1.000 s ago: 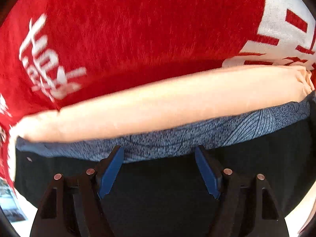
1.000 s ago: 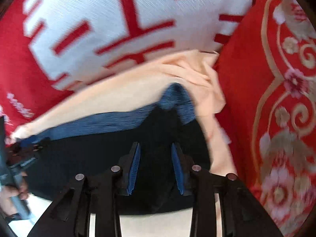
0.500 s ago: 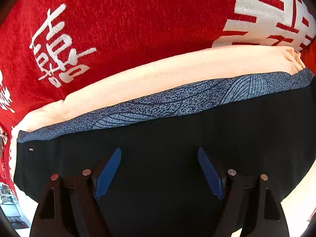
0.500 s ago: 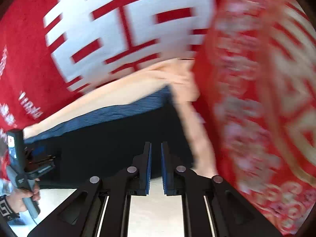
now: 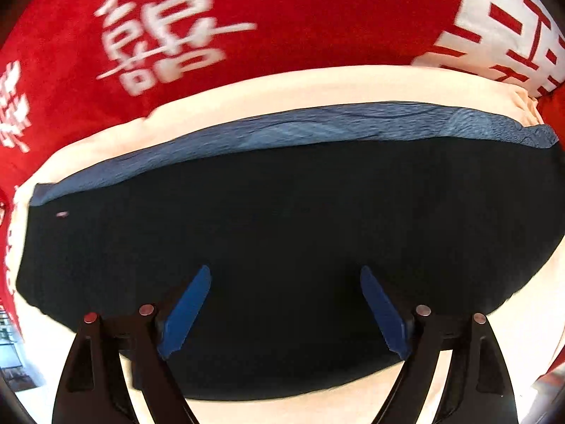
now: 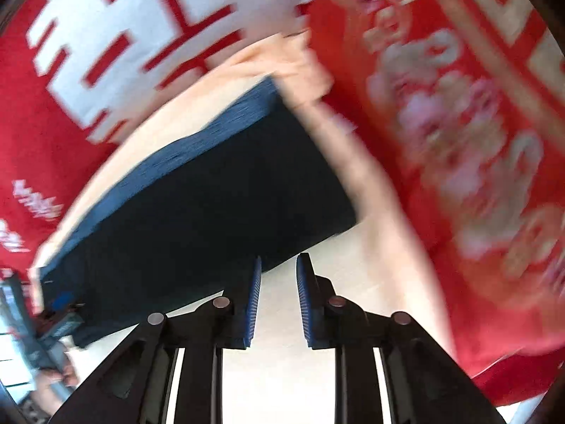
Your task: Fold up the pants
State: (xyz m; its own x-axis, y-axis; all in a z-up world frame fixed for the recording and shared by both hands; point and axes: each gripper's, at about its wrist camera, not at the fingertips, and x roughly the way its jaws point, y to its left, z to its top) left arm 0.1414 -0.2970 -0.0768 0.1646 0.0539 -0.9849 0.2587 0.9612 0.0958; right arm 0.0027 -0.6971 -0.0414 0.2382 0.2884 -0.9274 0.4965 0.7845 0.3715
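Over the folded black pants — lying atop a peach-and-blue stack — left gripper is opening wide, empty; right gripper is parting narrowly, apparently empty. Fold looks done; next, withdrawing.

folded black pants, left tongs opening above them, empty, red blanket
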